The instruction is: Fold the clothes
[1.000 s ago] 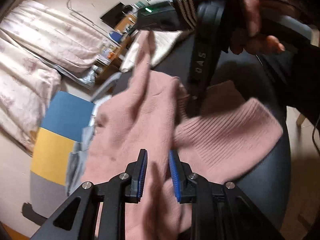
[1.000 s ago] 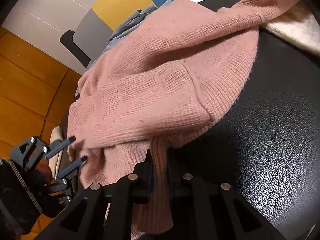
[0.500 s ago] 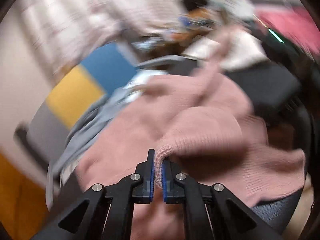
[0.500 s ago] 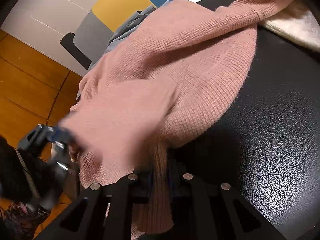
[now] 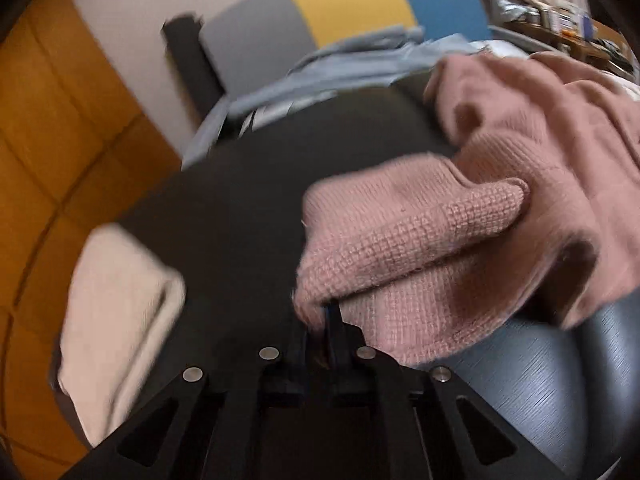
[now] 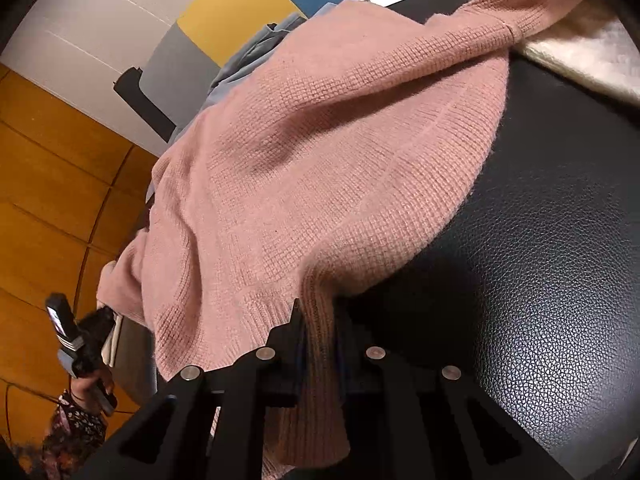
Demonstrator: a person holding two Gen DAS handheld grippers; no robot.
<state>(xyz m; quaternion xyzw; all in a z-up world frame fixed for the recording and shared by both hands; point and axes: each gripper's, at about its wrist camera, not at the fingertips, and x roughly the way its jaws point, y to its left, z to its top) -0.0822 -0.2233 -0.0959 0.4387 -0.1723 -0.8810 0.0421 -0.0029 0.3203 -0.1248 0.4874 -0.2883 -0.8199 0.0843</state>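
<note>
A pink knit sweater lies bunched on a black leather surface. My left gripper pinches a folded edge of it low in the left wrist view; its jaws are opening slightly with the knit still between them. In the right wrist view the sweater spreads over the black surface. My right gripper is shut on the ribbed hem, which hangs down between its fingers. A person's hand holds the left gripper at the lower left edge there.
A folded cream cloth lies on the left of the black surface. A cream knit sits at the far right. A light blue garment drapes at the back, before a grey, yellow and blue panel. Orange wood floor lies to the left.
The left gripper closed on the sweater's edge, rolled and swept fast across the surface, dragging that part of the knit with it. The right gripper kept still on the hem.
</note>
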